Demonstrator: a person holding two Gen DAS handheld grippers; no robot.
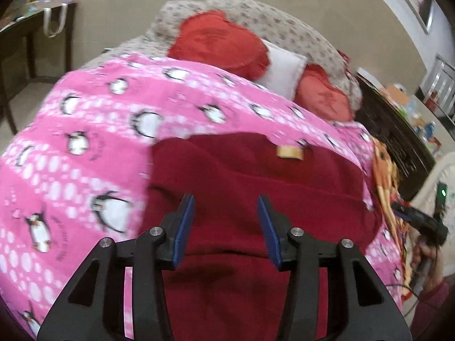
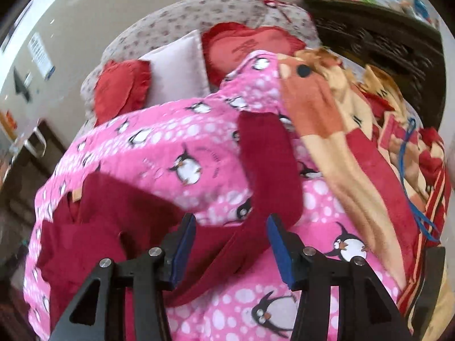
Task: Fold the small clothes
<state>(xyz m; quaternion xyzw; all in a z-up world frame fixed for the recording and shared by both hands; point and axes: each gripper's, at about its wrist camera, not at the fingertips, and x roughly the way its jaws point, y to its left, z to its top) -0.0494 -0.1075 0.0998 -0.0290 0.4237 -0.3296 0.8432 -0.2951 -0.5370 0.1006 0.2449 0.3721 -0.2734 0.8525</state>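
A dark red garment point(image 1: 256, 187) with a tan label point(image 1: 290, 152) lies on a pink penguin blanket point(image 1: 85, 130). My left gripper point(image 1: 226, 201) is open just above the garment's body, holding nothing. In the right wrist view the same garment point(image 2: 119, 207) lies at the left with its sleeve point(image 2: 270, 164) stretched out to the right. My right gripper point(image 2: 231, 221) is open above the base of that sleeve, with cloth showing between the jaws but not clamped. The right gripper and the hand holding it also show in the left wrist view point(image 1: 421, 221) at the far right.
Red cushions point(image 1: 221, 42) and a white pillow point(image 1: 284, 71) lie at the far end of the spotted sofa point(image 1: 270, 20). An orange and red patterned blanket point(image 2: 355, 142) lies to the right. A dark table point(image 1: 25, 42) stands at left, a dark cabinet point(image 2: 384, 48) at right.
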